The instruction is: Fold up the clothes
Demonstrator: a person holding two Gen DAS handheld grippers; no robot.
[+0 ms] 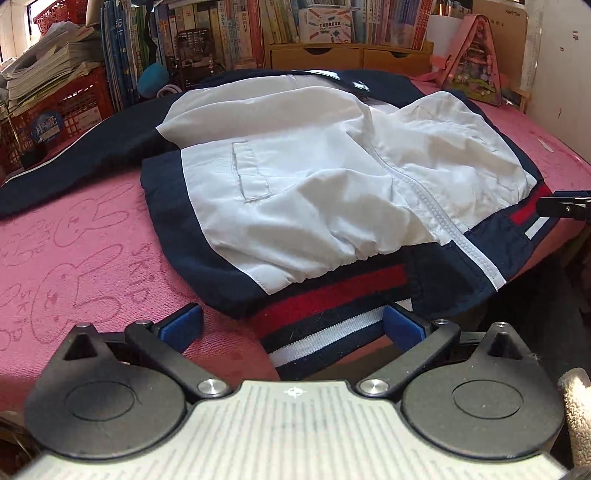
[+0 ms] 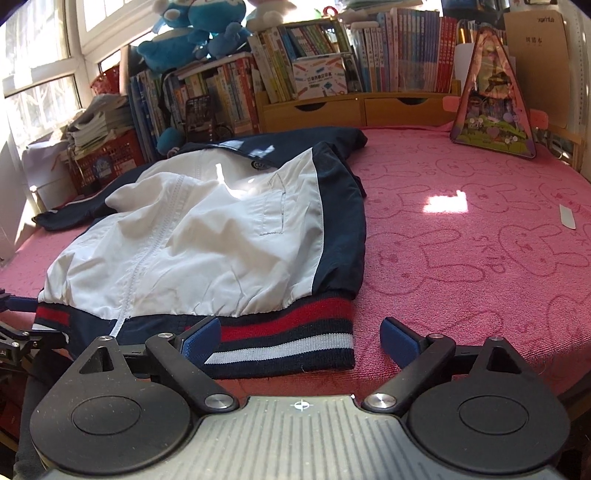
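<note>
**Both hand-held grippers poised wide at the jacket's striped hem**

A white and navy jacket [image 1: 295,184] was seen spread front-up on a table covered by a pink cloth [image 2: 461,258] printed with rabbit outlines. Its zip was closed, its white front panels were rumpled, and a navy sleeve [image 1: 74,155] was stretched away toward the red crates at the far left edge. The ribbed hem [image 2: 288,339], striped in red, navy and white, was turned toward both cameras at the near edge of the table.

The left hand-held gripper [image 1: 291,326] was held with its jaws wide apart. One end of the hem lay between its blue pads [image 1: 183,325], which were not seen to press on the cloth. The right hand-held gripper [image 2: 299,338] was likewise found spread wide, the opposite corner of the hem lying between its fingers. Its left pad [image 2: 201,338] was placed over the stripes, while its right pad [image 2: 399,341] was set above bare pink cloth, apart from the jacket. No grip was shown on either side.

At the back, a row of books [image 2: 369,55], a wooden drawer unit [image 2: 354,107] and a pink triangular case [image 2: 493,99] were seen, with blue plush toys [image 2: 188,33] stacked above the books.
</note>
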